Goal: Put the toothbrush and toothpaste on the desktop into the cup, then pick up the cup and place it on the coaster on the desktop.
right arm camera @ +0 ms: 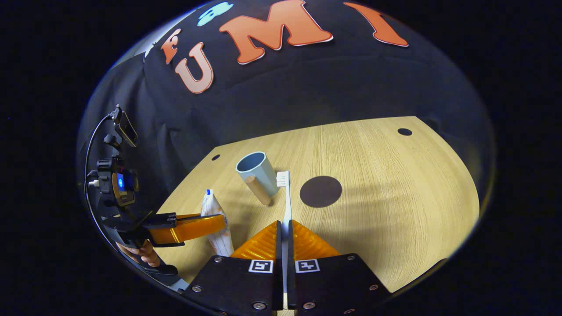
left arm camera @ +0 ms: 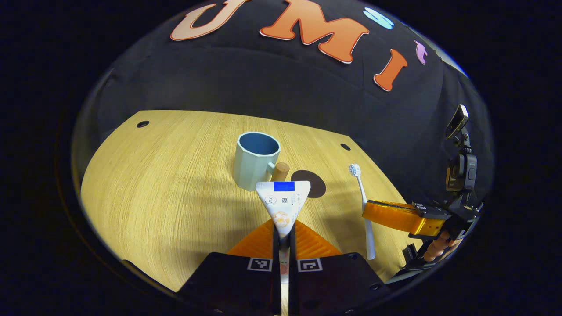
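In the left gripper view, my left gripper (left arm camera: 284,228) is shut on a white toothpaste tube (left arm camera: 283,204) whose flat crimped end points up and away. Beyond it stands the pale blue cup (left arm camera: 256,160) with a wooden handle, and the dark round coaster (left arm camera: 312,183) lies to its right. In the right gripper view, my right gripper (right arm camera: 285,230) is shut on the white toothbrush (right arm camera: 286,202), bristles pointing toward the cup (right arm camera: 258,172). The coaster (right arm camera: 320,191) lies just right of the brush. The left gripper (right arm camera: 189,228) with the toothpaste (right arm camera: 215,219) shows at the left.
The wooden desktop (left arm camera: 153,188) has small dark holes (left arm camera: 142,124) near its far corners. The right gripper (left arm camera: 395,217), its camera rig and a hand appear at the right of the left gripper view. Black cloth walls in the desk at the back.
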`<state>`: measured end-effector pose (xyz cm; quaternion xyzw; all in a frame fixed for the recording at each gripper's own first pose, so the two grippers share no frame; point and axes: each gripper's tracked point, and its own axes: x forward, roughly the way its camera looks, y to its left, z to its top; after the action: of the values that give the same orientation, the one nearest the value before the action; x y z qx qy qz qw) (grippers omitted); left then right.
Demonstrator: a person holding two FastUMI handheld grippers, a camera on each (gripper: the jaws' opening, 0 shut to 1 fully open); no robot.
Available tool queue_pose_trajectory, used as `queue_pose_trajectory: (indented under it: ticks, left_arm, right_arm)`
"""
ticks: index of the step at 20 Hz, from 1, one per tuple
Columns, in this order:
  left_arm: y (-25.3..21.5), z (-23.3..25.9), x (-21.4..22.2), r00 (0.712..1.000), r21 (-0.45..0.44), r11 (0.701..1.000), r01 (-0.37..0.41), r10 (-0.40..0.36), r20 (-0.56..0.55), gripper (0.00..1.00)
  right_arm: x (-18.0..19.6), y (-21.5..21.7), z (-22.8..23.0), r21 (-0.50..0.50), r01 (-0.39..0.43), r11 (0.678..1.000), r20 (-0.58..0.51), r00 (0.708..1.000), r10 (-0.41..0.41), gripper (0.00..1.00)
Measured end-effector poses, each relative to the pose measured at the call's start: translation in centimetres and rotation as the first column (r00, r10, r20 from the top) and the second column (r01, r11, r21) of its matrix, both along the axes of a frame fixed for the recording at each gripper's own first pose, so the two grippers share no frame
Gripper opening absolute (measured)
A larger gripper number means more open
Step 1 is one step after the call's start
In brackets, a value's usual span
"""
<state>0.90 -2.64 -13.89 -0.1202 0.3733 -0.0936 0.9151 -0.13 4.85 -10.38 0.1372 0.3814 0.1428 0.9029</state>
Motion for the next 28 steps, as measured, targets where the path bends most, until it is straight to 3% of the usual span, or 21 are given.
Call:
queue_pose_trajectory:
  ticks: [9, 21, 28]
  left_arm:
    - [2.4, 6.5, 2.1, 0.972, 0.052, 0.995, -0.083, 0.069, 0.225, 0.06]
    - [2.0, 12.0, 3.3, 0.880, 0.001, 0.995, -0.102, 0.090, 0.466, 0.06]
    - [3.3, 13.8, 6.3, 0.825, 0.020, 0.989, -0.146, 0.111, 0.554, 0.06]
  right_arm:
    - [1.9, -1.2, 5.3, -0.005, 0.021, 1.000, 0.238, 0.971, -0.019, 0.04]
    - [2.9, -0.2, 10.0, -0.005, 0.005, 1.000, 0.472, 0.881, -0.002, 0.04]
    - [3.0, -0.4, 11.0, 0.005, 0.017, 1.000, 0.515, 0.857, -0.017, 0.04]
